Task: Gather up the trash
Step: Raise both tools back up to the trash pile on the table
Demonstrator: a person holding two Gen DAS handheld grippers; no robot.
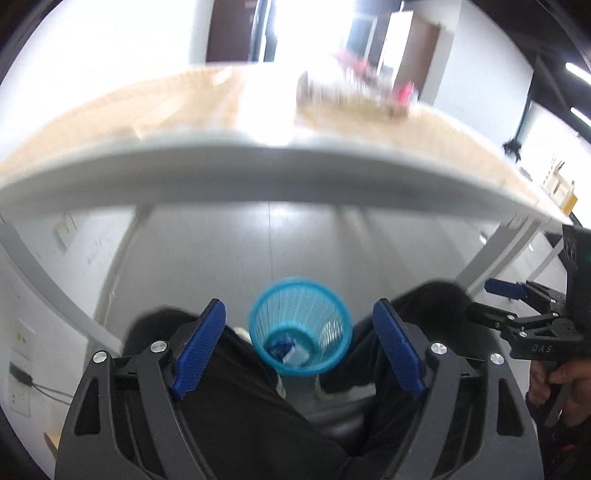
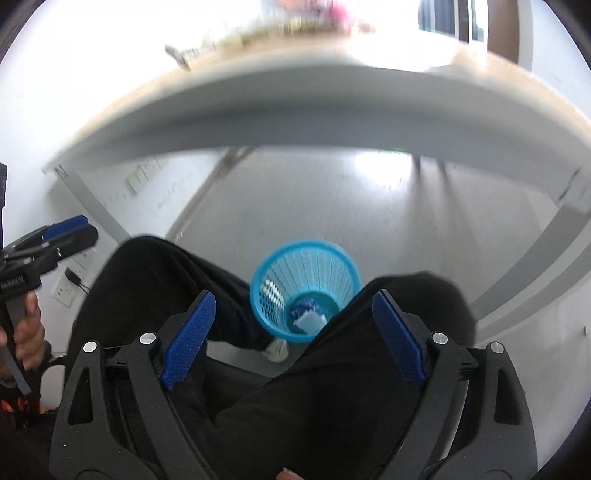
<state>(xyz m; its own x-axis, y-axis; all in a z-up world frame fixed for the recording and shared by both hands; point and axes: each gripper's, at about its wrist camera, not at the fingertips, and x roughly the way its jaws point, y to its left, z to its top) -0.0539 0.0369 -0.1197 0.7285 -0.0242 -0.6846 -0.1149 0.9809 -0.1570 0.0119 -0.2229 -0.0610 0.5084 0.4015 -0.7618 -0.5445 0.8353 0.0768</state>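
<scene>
A blue mesh wastebasket [image 1: 301, 325] [image 2: 304, 288] stands on the grey floor under the table, between a seated person's legs. Blue and pale scraps of trash [image 1: 291, 352] [image 2: 308, 317] lie at its bottom. My left gripper [image 1: 299, 306] hangs high above the basket, open, with nothing between its blue pads. My right gripper [image 2: 293, 295] is likewise open and empty above the basket. Each shows at the edge of the other's view: the right gripper [image 1: 493, 302] and the left gripper [image 2: 70, 229]. Blurred pink and brown items [image 1: 354, 92] [image 2: 295, 22] lie on the tabletop.
The pale wooden table's thick grey front edge [image 1: 280, 166] [image 2: 332, 107] spans both views above the basket. Black-trousered legs [image 1: 236, 406] [image 2: 155, 288] flank the basket, with white shoes beside it. Slanted table legs [image 1: 55, 288] [image 2: 535, 258] and wall sockets [image 1: 18, 387] [image 2: 64, 291] are nearby.
</scene>
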